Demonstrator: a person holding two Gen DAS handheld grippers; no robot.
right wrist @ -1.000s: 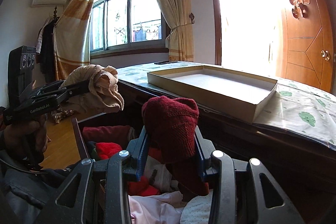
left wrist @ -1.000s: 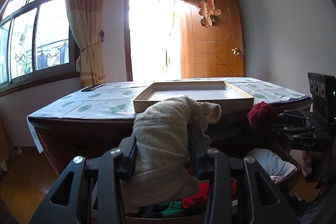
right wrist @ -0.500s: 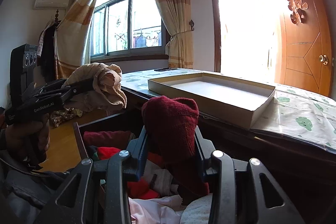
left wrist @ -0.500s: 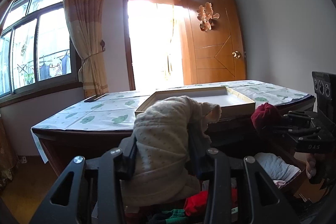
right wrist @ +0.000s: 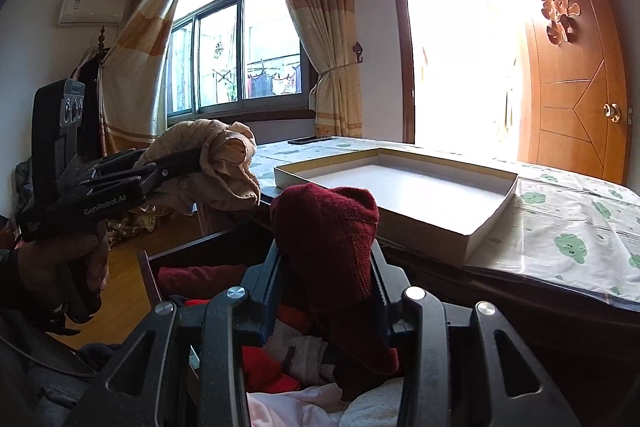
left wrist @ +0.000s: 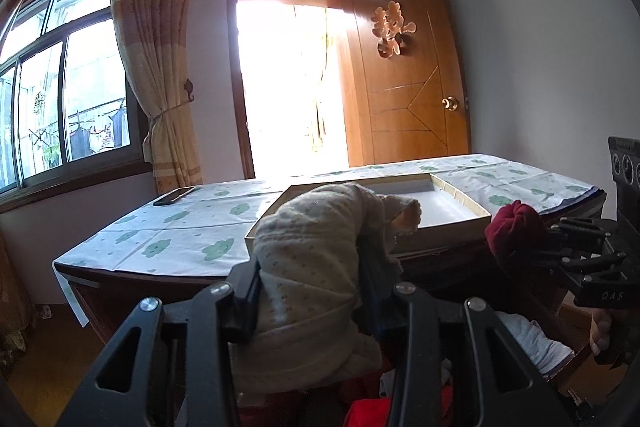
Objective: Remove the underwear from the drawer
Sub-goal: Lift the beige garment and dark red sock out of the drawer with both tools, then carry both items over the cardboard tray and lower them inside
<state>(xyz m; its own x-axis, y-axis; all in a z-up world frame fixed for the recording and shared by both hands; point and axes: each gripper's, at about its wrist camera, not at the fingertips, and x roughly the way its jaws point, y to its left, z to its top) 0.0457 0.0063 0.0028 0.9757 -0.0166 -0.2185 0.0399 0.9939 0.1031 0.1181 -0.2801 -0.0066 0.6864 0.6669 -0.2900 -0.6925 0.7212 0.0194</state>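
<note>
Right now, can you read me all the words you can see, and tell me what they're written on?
"GenRobot.AI": white letters on the side of the black left hand-held gripper, seen from the right wrist.
"DAS": faint letters on the black right hand-held gripper's body, seen from the left wrist.
Small label on the top of the left hand-held gripper's camera block: too small to read.

Table: I see a cloud-print cloth (left wrist: 168, 243) over it.
Box: my view shows a shallow empty tray (right wrist: 404, 187) mid-table.
Far left: dark phone (left wrist: 174, 195).
Far right: open wooden door (left wrist: 408, 67).

table (left wrist: 168, 247) w/ cloth | shallow box (left wrist: 452, 223) (open) | phone (left wrist: 174, 196)
</note>
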